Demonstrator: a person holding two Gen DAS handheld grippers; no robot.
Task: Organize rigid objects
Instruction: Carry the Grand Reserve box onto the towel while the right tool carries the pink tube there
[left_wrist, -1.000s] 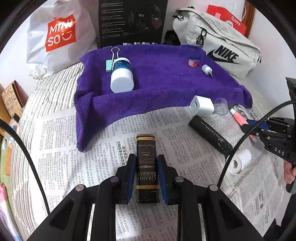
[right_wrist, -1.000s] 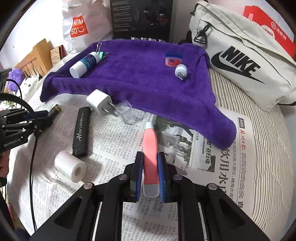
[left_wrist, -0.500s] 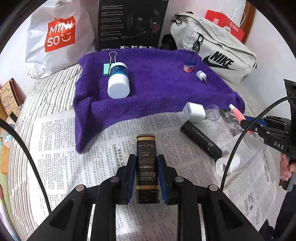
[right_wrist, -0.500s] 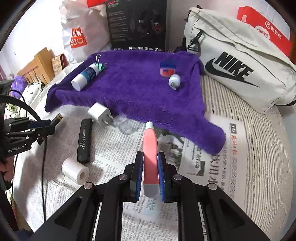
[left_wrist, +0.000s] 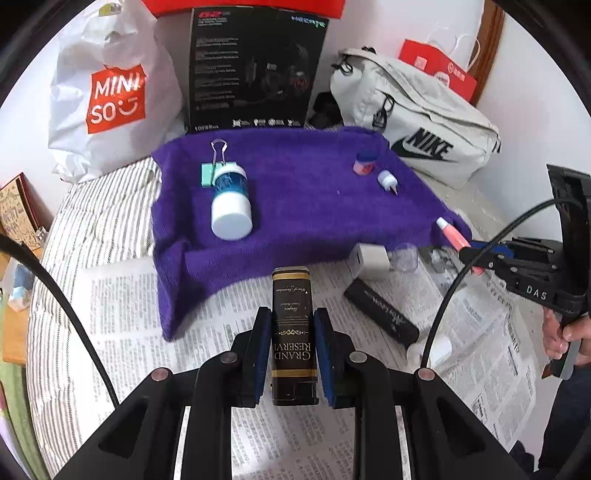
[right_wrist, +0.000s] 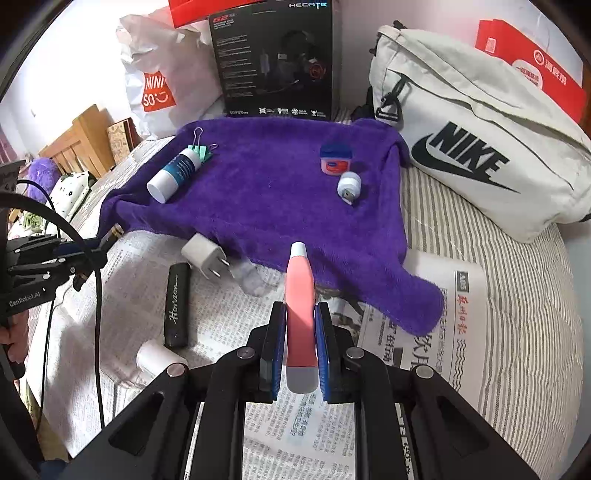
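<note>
With the left gripper (left_wrist: 291, 354) clamped on a black lighter (left_wrist: 293, 332) and the right gripper (right_wrist: 300, 350) on a pink tube (right_wrist: 301, 314), both seemed mid-carry, needing placement on the purple towel (right_wrist: 266, 192).

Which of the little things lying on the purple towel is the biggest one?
The white bottle with the blue label, lying on its side next to the green binder clip. The pink jar and small white cap are much smaller.
</note>
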